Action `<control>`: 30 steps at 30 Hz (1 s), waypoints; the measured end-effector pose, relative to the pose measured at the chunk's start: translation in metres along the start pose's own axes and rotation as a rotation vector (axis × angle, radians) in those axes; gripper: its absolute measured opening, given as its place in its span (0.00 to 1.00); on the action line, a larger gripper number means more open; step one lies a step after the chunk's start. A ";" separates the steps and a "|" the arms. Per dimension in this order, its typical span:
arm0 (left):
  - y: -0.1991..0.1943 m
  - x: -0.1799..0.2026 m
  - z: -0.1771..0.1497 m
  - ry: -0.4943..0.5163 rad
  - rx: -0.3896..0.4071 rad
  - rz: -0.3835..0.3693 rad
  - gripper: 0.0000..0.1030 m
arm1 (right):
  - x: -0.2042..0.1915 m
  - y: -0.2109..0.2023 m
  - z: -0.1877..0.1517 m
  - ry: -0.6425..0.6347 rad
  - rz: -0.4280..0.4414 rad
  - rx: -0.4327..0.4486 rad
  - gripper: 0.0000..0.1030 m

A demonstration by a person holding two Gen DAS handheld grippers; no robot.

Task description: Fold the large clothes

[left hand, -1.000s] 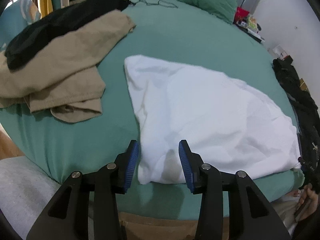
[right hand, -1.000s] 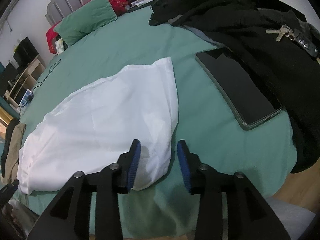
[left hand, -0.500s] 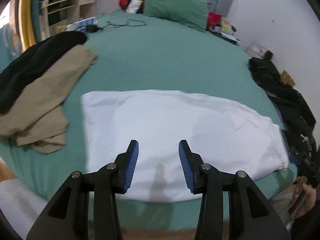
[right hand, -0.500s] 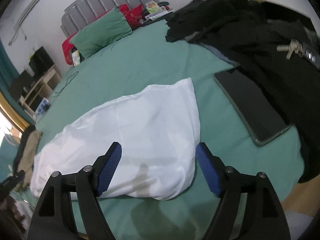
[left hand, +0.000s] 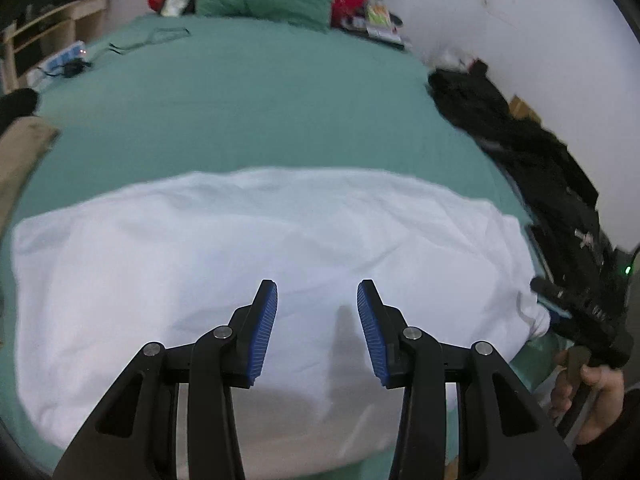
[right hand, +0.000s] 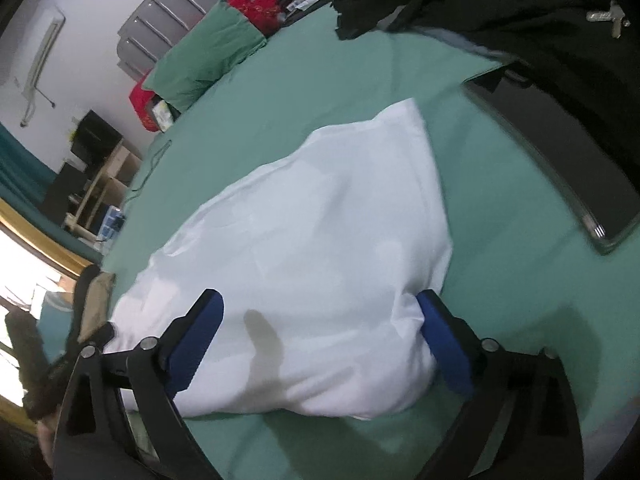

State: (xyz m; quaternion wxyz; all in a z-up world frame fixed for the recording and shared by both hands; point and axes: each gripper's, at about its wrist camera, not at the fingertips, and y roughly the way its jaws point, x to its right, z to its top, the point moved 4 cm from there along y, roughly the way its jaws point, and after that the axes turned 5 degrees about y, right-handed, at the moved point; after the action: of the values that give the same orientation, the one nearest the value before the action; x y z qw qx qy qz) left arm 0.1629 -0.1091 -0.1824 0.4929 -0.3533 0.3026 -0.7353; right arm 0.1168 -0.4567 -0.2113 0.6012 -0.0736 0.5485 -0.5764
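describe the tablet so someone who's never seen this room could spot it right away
Start at the green bed and go to its side beside the heap of black clothes. The tablet lies flat there, right of the white garment: the only hard, glossy dark slab among soft fabrics.

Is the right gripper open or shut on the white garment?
Open. The right gripper has its blue fingers spread wide around the white garment's near corner, not yet pinching it.

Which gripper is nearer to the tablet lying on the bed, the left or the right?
Right. The right gripper straddles the white cloth's end nearest the tablet. The left gripper hovers over the cloth's middle, farther from that side.
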 end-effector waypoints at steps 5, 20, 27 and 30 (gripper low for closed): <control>0.030 -0.001 -0.012 -0.033 -0.058 0.028 0.43 | -0.018 0.017 -0.006 -0.017 0.065 -0.046 0.95; 0.032 0.012 -0.019 0.047 -0.008 0.138 0.43 | -0.075 0.062 -0.033 -0.039 0.211 -0.201 0.30; 0.031 0.018 -0.014 0.126 -0.015 0.164 0.43 | -0.124 0.058 -0.032 -0.211 0.124 -0.136 0.16; 0.021 0.011 -0.010 0.137 -0.021 0.200 0.43 | -0.153 0.048 -0.034 -0.331 0.061 -0.092 0.16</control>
State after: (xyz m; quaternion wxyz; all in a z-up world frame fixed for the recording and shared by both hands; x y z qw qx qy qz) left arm 0.1624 -0.1256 -0.2020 0.5381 -0.2757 0.3769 -0.7017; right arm 0.1621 -0.3046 -0.1712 0.6964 -0.1783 0.4698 -0.5124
